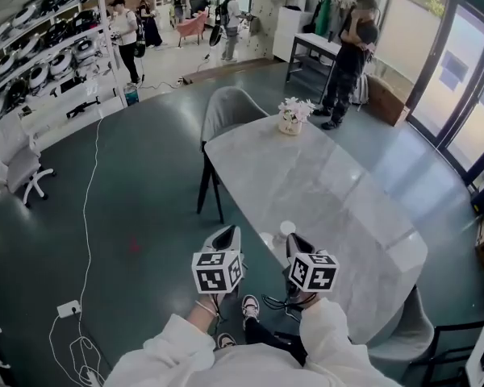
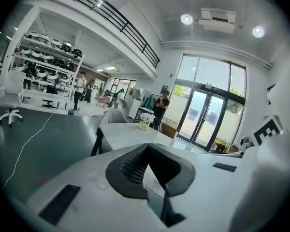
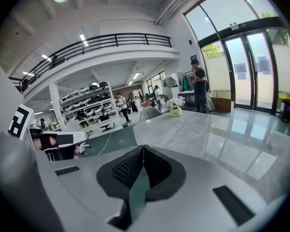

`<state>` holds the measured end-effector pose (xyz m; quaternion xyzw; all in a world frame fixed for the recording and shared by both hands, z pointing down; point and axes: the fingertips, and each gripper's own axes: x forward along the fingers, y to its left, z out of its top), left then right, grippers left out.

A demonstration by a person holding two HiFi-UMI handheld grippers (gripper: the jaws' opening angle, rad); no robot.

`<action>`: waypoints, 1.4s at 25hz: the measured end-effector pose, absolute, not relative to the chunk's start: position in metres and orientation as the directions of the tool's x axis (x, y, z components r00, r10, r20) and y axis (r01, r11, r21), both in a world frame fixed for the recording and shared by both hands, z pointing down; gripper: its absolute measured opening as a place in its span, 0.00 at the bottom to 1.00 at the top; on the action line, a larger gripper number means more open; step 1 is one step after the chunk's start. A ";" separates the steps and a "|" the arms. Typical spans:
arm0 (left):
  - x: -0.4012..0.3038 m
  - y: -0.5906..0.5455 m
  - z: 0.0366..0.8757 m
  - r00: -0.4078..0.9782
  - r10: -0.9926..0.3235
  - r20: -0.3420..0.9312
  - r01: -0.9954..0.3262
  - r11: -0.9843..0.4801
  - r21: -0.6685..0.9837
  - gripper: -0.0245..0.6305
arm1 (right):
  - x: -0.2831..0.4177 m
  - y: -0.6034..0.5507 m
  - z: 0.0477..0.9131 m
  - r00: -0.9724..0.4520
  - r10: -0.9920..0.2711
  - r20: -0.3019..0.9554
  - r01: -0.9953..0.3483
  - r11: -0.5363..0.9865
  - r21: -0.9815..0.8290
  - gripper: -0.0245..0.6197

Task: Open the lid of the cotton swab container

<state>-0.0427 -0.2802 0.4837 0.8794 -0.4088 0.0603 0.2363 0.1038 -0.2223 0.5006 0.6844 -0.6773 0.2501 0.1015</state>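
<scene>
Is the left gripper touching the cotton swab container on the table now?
Apart. The head view shows a clear gap between the left gripper and the cotton swab container. The left gripper view shows its jaws shut on nothing.

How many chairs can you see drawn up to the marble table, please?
2. The far chair stands at the end of the table beside the flowers; the near chair sits at its near right corner. More could be hidden behind the tabletop.
</scene>
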 end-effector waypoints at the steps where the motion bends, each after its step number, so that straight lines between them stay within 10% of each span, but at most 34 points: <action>1: -0.038 -0.280 0.486 0.662 -0.684 0.307 -0.746 -0.557 0.365 0.05 | 0.108 -0.221 0.503 -0.037 -0.874 0.484 -0.976 -0.072 -0.205 0.13; 35: 0.073 -0.281 0.607 0.693 -0.446 0.566 -0.700 -0.605 0.380 0.05 | 0.172 -0.219 0.612 -0.064 -0.775 0.629 -0.915 -0.207 -0.347 0.13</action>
